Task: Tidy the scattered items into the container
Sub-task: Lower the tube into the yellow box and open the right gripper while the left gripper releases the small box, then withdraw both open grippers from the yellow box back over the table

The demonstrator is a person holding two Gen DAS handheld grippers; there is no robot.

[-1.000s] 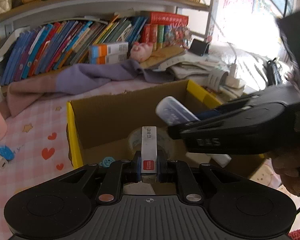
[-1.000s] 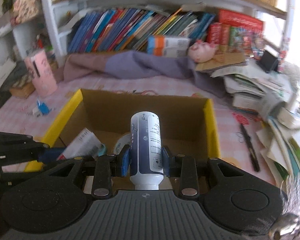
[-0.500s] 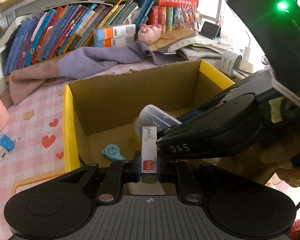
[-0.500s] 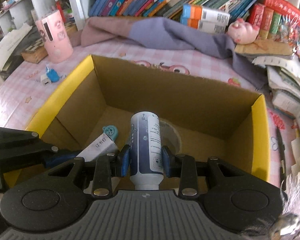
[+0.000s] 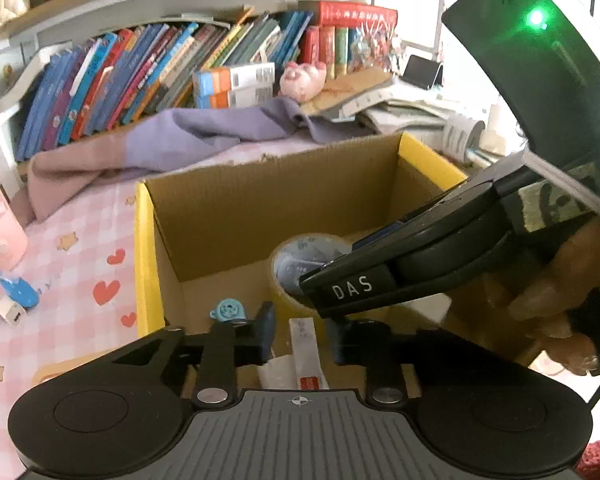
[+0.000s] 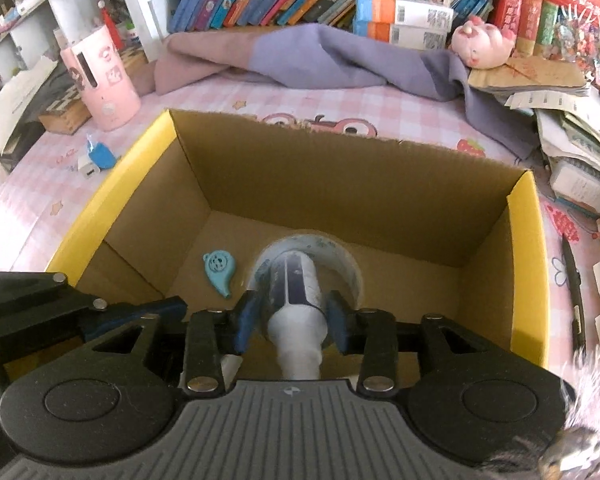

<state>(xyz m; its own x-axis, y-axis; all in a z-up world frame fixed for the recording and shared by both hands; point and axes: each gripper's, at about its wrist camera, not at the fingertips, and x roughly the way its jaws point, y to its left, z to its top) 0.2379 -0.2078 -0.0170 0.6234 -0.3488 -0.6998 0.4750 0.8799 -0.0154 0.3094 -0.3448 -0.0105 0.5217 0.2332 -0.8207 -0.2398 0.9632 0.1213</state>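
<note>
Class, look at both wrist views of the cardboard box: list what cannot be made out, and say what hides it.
- Left wrist view: the right part of the cardboard box floor, hidden by the right gripper's body.
- Left wrist view: the small white box's print, too small.
- Right wrist view: the tape roll's near side, behind the white bottle.
- Right wrist view: the box's near wall, covered by the gripper body.

Ahead of the hand-held gripper, a white bookshelf [image 6: 140,4] is running across the back, with a row of leaning books [image 5: 148,76] filling its lower level. A purple and mauve blanket [image 6: 300,60] is lying crumpled at its foot. A pink checked cloth [image 6: 40,204] printed with hearts and stars is covering the surface below. Strong daylight is pouring in from a window [image 5: 480,28] far to the right, washing out the paper piles [image 6: 580,152] there.
</note>
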